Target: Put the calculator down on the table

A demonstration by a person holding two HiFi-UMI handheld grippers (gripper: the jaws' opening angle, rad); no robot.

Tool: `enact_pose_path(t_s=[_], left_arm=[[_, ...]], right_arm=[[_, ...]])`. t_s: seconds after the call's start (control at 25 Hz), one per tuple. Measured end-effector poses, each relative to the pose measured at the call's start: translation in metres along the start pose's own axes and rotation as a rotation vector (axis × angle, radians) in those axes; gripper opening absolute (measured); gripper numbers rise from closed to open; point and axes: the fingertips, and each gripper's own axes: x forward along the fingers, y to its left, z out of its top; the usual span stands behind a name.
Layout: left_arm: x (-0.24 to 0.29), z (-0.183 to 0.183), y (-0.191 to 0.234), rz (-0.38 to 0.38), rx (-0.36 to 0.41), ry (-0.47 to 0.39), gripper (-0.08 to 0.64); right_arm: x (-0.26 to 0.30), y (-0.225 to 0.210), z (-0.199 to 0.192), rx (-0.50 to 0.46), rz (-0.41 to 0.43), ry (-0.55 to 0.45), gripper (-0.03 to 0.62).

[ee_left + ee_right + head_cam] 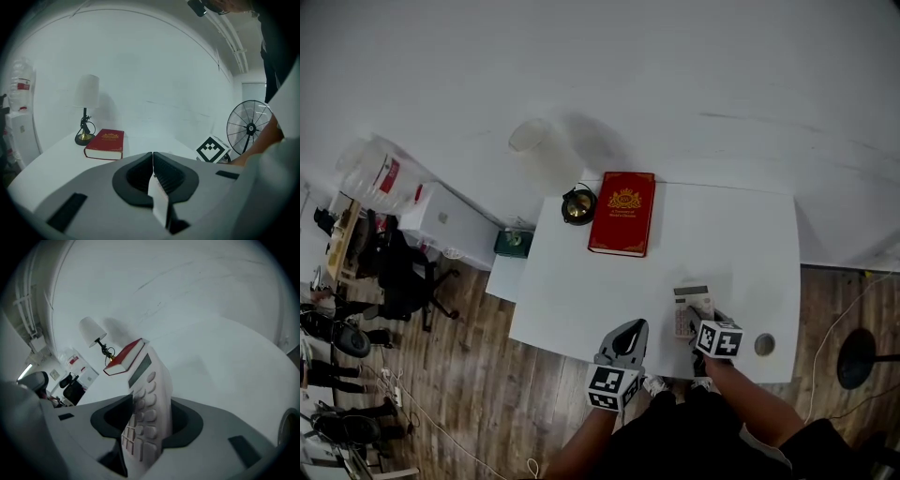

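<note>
A pale calculator [687,307] with a small display sits low at the white table [581,291] near its front right edge. In the right gripper view the calculator [147,399] stands on edge between the jaws, keys facing left. It leans on the right jaw, with a dark gap on the left side. My right gripper [698,325] [146,418] is open around it. My left gripper [625,339] hangs at the table's front edge. Its jaws meet in the left gripper view [153,161], shut and empty.
A red book [623,213] [105,143] lies at the table's back. A lamp [578,204] [86,108] with a white shade stands to its left. A round cable hole [764,344] is near the front right corner. A floor fan [250,127] stands at the right.
</note>
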Motion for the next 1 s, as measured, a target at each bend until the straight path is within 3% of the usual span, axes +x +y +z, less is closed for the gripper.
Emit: enact_pose_path(t_s=[0.08,0.28,0.4,0.68,1.0], left_arm=[[-0.001,-0.002,-0.001,-0.001,-0.005,-0.001,0.021],[-0.001,-0.008,-0.003,0.011,-0.039,0.007,0.021],[-0.001,-0.012,-0.004,0.013,-0.052,0.013,0.021],[-0.003,-0.014,-0.003,0.017,-0.059,0.013,0.021],[0.000,-0.004,-0.009,-0.005,-0.046,-0.004,0.021]], right_arm=[[-0.002,-0.009,-0.003,-0.017,-0.036,0.010,0.255],[-0.003,-0.015,-0.002,-0.075,-0.074,0.006,0.288],[-0.002,-0.022,-0.008,-0.121,-0.113,0.044,0.348],[-0.007,-0.021,-0.007,-0.152,-0.106,0.026,0.341],[-0.048,0.026,0.042,-0.350,-0.056,-0.106,0.271]])
